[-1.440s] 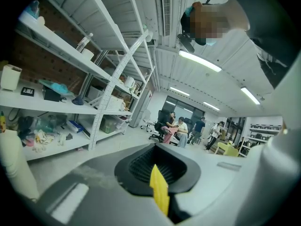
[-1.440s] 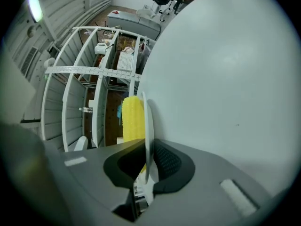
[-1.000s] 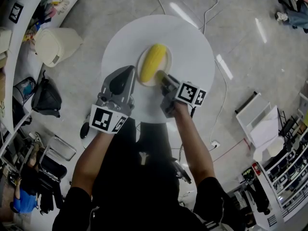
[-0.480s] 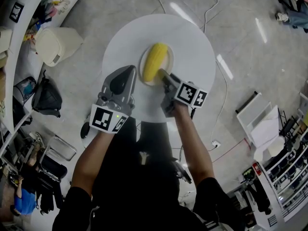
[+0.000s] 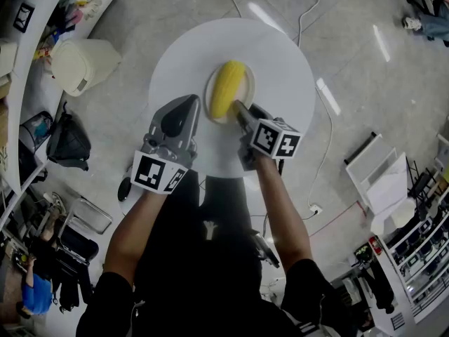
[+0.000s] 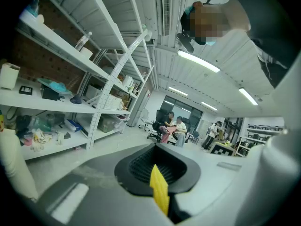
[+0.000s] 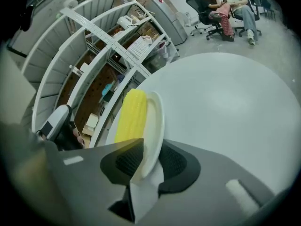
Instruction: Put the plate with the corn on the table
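Observation:
A yellow corn cob [image 5: 227, 86] lies on a small white plate [image 5: 245, 95] that rests on the round white table [image 5: 280, 55]. My right gripper [image 5: 236, 108] is at the plate's near rim. In the right gripper view the plate [image 7: 154, 121] with the corn [image 7: 129, 114] stands between the two black pads of the right gripper [image 7: 150, 161]. Its jaws have just been opening, and a gap shows beside the rim. My left gripper [image 5: 188, 104] hovers over the table left of the plate, its jaws shut with nothing held [image 6: 157, 173].
A white bin [image 5: 81, 65] and a black bag [image 5: 69, 142] stand on the floor to the left. Cables [image 5: 309, 5] run across the floor behind the table. Metal shelving [image 6: 70, 79] lines the wall, and people sit on office chairs [image 7: 225, 4] far off.
The right gripper has rolled at the wrist, its marker cube turning, while its tip stays at the plate's rim. The plate, the corn and the left gripper have kept still.

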Motion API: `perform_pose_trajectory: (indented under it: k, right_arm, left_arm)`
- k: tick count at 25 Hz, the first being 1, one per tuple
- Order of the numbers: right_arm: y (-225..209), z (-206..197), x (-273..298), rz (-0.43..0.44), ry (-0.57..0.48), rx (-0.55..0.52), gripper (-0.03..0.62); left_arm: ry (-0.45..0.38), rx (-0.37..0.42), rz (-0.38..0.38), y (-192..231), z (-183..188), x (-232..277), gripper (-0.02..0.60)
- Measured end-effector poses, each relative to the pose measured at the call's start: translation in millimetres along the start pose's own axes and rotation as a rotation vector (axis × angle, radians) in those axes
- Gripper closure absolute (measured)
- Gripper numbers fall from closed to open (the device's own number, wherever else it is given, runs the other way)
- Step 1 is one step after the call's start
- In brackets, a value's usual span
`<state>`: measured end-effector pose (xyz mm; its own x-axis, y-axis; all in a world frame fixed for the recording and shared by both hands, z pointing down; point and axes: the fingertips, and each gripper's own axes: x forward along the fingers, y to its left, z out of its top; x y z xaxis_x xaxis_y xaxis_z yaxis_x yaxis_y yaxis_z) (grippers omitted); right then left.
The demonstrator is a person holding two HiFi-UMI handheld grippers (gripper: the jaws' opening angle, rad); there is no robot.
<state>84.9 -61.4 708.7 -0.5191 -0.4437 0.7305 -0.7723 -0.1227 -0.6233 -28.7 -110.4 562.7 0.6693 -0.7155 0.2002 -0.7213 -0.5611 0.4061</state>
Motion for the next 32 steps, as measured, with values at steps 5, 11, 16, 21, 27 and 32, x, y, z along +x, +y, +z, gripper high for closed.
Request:
perform_pose_trajectory:
  k: [5,11,16,21,27,32]
  right_arm:
    - [0.8,0.2,0.4,-0.007,0.005,-0.027,0.485]
    - [2.3,-1.0,1.1,-0.017,0.02,-0.065,0.467]
    - [3.3,-0.8,0.9,-0.015,0.031,-0.073,0.457]
    - [2.0,-1.9,-1.9,-0.023,0.039,-0.097,0.448]
    - [-1.5,-3.4,-5.2,-0.033,0.043,-0.099,0.447]
    - [-3.2,-3.5,-5.4,-0.038,0.04,-0.094,0.443]
  left_arm:
    - [0.003,0.001,-0.001,-0.3,-0.6,0.5,0.578]
    - [0.005,0.0,0.001,1.2,-1.6,1.7,0.578]
    - [0.01,0.004,0.005,2.1,-1.1,1.6,0.578]
    - [0.009,0.002,0.005,0.4,-2.2,1.3,0.578]
    - [0.015,-0.002,0.005,-1.7,-4.7,-0.9,0.578]
    - [0.015,0.013,-0.005,-3.0,-5.0,-0.4,0.578]
